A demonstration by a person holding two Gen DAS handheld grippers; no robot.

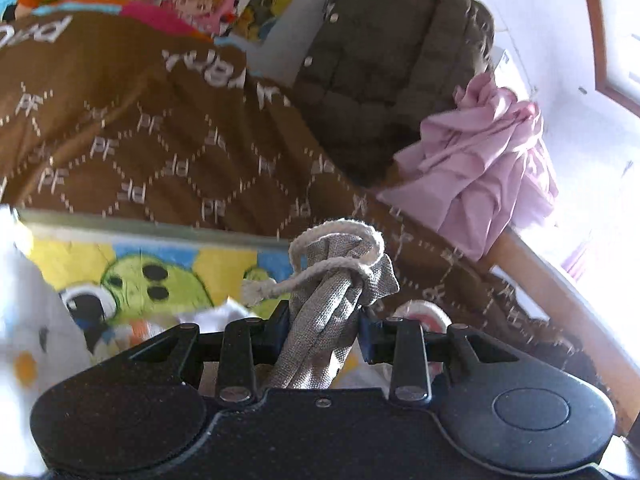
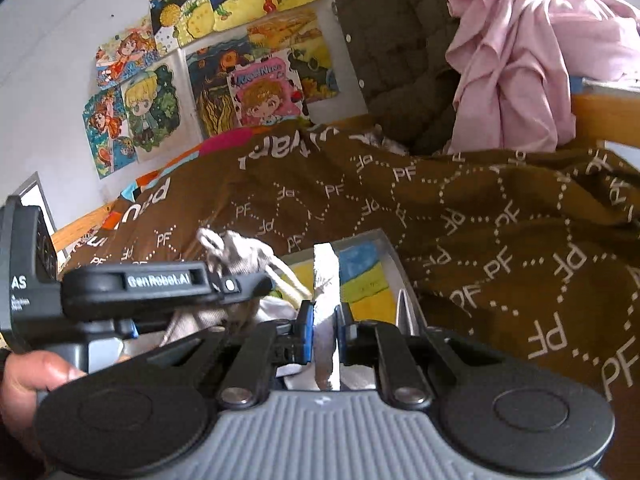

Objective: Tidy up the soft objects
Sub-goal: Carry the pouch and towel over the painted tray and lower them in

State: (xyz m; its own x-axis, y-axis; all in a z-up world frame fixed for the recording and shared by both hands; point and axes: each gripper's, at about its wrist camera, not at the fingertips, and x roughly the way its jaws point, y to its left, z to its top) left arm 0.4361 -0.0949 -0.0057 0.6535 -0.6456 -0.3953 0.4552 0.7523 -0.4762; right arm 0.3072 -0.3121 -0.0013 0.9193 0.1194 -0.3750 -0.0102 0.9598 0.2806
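My left gripper (image 1: 323, 334) is shut on the gathered neck of a grey cloth drawstring bag (image 1: 320, 320) with a white cord (image 1: 340, 248) knotted around it. In the right wrist view the left gripper (image 2: 256, 284) and the bag (image 2: 240, 254) show at left. My right gripper (image 2: 325, 332) is shut on the thin grey wall of a storage box (image 2: 326, 280) with a colourful cartoon print inside. A white plush toy (image 1: 24, 320) sits at the left edge of the left wrist view.
A brown "PF" patterned blanket (image 2: 480, 220) covers the bed behind the box. A dark olive jacket (image 1: 380, 80) and a pink garment (image 1: 480, 160) hang on the wooden bed frame (image 1: 560, 272). Drawings (image 2: 208, 80) cover the wall.
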